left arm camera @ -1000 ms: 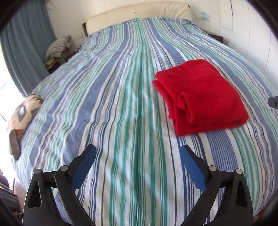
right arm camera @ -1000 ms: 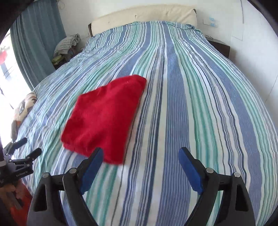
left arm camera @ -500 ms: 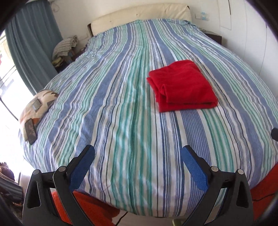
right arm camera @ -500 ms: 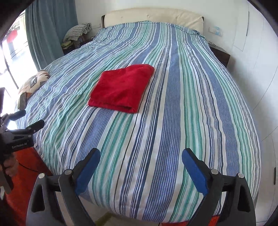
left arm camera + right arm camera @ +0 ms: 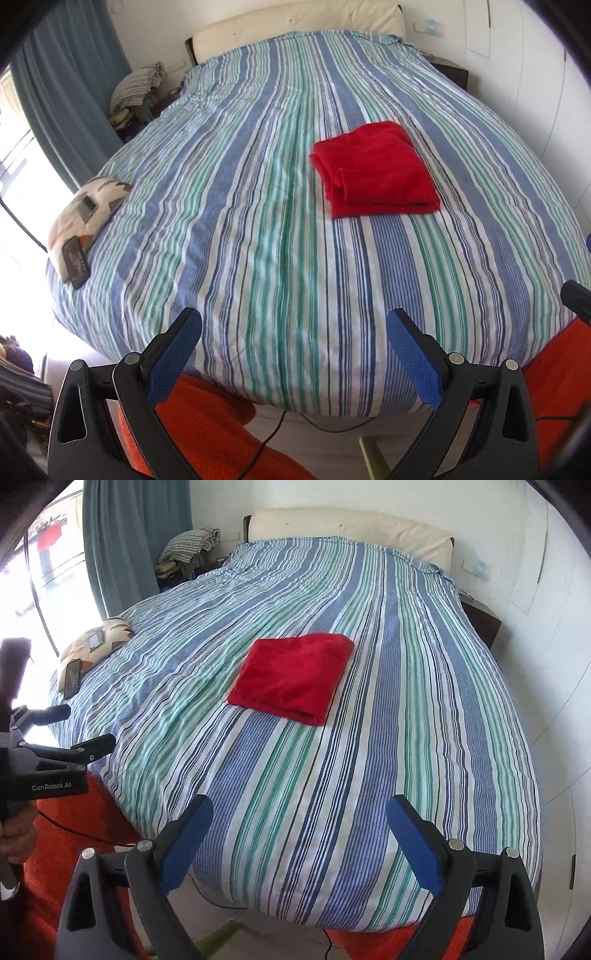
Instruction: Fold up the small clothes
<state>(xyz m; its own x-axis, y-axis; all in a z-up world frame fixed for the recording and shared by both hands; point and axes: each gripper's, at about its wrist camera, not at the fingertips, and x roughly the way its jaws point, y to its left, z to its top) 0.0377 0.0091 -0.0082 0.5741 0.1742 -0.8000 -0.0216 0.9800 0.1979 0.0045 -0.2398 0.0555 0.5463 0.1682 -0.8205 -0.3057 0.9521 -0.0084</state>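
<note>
On the striped blue, green and white bedspread (image 5: 258, 229), a little right of the middle in the left wrist view, we see the folded red fleece garment (image 5: 376, 171) lying flat as a neat rectangle, its layered folded edges facing the left and near sides. From the right wrist view the same red garment (image 5: 291, 677) sits left of centre on the cover (image 5: 406, 720), well apart from both tools. We hold the left gripper (image 5: 293, 345) over the near edge of the bed with its blue-padded jaws spread wide and nothing between them; in the right wrist view its black body (image 5: 55, 753) appears at the far left, gripped by a hand (image 5: 18, 836) low at the frame edge. Our right gripper (image 5: 299, 829) is likewise gaping wide and holds nothing, hanging above the near end of the bedspread. At the far left edge of the bed a patterned cream cushion (image 5: 88, 206) rests with a dark phone (image 5: 75, 262) lying at its near end. Beyond the bed stand a cream padded headboard (image 5: 295, 26), a teal curtain (image 5: 70, 92) at the left by the bright window, and a heap of checked fabric (image 5: 136, 86) piled on something beside the far left corner. No bin, basket or other holder shows in either view; the garment lies directly on the cover. Orange-red carpet (image 5: 207, 417) and a thin black cable (image 5: 280, 424) show on the floor below the near edge.
</note>
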